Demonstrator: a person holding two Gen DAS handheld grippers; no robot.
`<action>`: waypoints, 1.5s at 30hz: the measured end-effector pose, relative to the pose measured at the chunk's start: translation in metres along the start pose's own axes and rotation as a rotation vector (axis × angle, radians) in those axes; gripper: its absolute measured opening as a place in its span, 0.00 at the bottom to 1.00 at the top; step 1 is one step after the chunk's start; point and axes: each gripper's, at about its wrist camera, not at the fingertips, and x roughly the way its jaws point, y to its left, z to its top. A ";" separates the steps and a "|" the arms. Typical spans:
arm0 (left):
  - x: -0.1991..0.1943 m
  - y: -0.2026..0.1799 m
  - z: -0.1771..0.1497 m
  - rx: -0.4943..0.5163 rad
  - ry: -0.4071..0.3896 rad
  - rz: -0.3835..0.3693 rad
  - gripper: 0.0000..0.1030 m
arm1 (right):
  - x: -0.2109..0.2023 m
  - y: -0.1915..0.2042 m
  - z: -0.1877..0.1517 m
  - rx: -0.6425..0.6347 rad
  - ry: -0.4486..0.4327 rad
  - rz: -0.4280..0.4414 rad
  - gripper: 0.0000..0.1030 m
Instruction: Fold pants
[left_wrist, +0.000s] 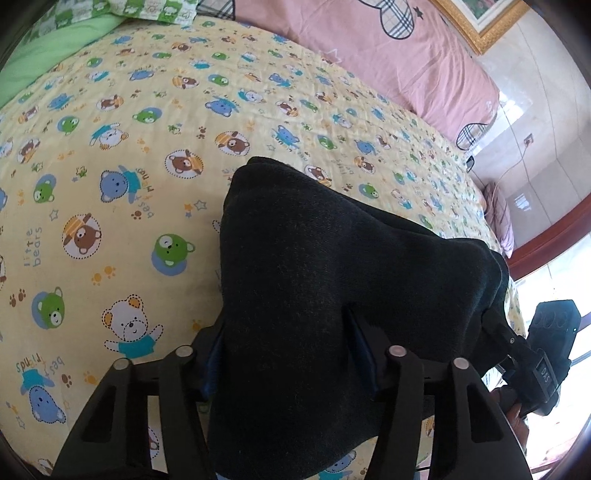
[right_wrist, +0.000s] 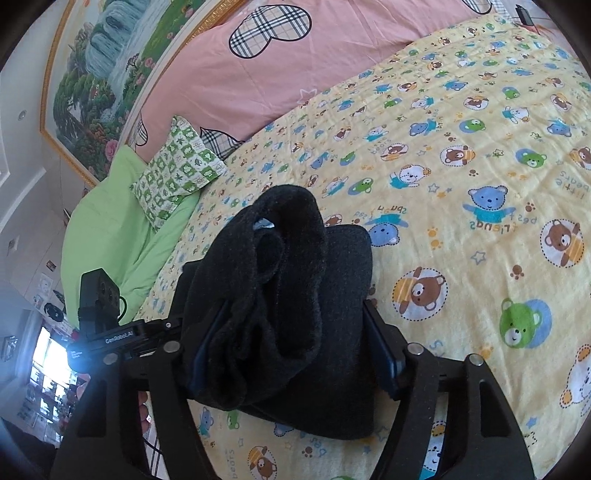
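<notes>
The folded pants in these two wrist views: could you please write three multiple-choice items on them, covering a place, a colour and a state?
1. Where do the pants lie?
A. on the yellow bear-print sheet
B. on the floor
C. on a chair

2. What colour are the pants?
A. red
B. black
C. white

3. What is between the right gripper fingers?
A. nothing
B. a pillow
C. the pants

Answers: 1 A, sheet shows all around them; 2 B, dark fabric in both views; 3 C, the blue pads flank the bundle.

A gilt-framed landscape painting (right_wrist: 99, 81) hangs over the bed (left_wrist: 110, 155) (yellow bear-print sheet), daylit.
</notes>
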 end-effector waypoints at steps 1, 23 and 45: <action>-0.002 -0.001 0.000 0.005 -0.002 -0.001 0.50 | 0.000 0.000 0.000 -0.001 -0.003 0.005 0.64; -0.089 0.024 -0.001 -0.017 -0.175 0.013 0.36 | 0.014 0.060 0.012 -0.096 0.011 0.085 0.50; -0.151 0.093 0.002 -0.143 -0.312 0.092 0.36 | 0.086 0.145 0.025 -0.224 0.099 0.199 0.50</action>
